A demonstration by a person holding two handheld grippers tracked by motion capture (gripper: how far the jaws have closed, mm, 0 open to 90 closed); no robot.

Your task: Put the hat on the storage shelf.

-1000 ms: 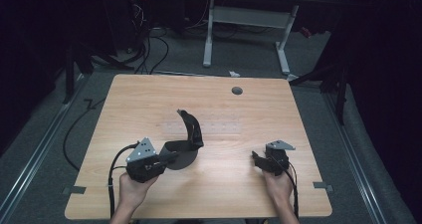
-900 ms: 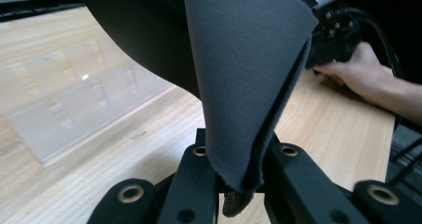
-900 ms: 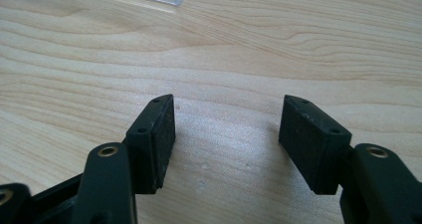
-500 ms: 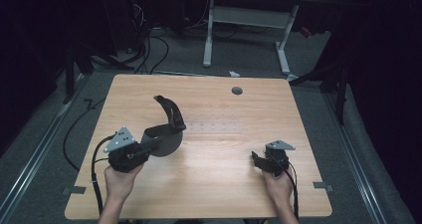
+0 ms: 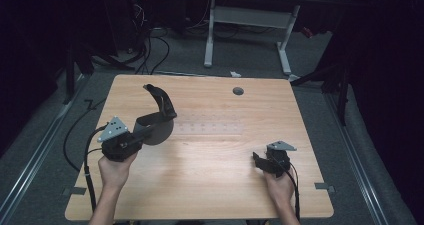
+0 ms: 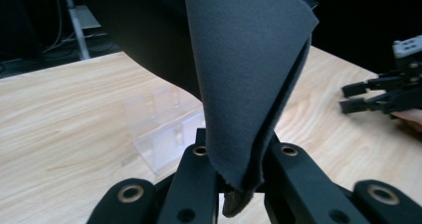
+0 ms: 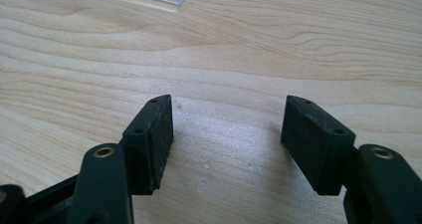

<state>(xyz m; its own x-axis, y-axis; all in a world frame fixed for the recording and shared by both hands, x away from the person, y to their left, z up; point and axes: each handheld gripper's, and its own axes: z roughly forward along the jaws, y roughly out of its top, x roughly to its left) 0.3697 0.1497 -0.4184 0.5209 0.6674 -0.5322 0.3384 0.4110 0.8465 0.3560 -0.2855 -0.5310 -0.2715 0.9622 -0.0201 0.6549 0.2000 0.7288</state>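
Cloth (image 5: 159, 119), soft & floppy, hangs left of the clear box (image 6: 161, 129), pinched at its edge by our left gripper (image 5: 142, 135); right gripper (image 5: 260, 161) gapes w/ nothing inside, so we'd grab another edge.

Laboratory recording room, dimly lit.
A bare wooden table (image 5: 210, 150) with a cable hole (image 5: 238, 91) at 1 o'clock is set on grey carpet (image 5: 45, 150). Loose cables (image 5: 150, 50) are seen on the floor at 11 o'clock, and a white-legged desk frame (image 5: 247, 25) at 12 o'clock, backed by dark surroundings.
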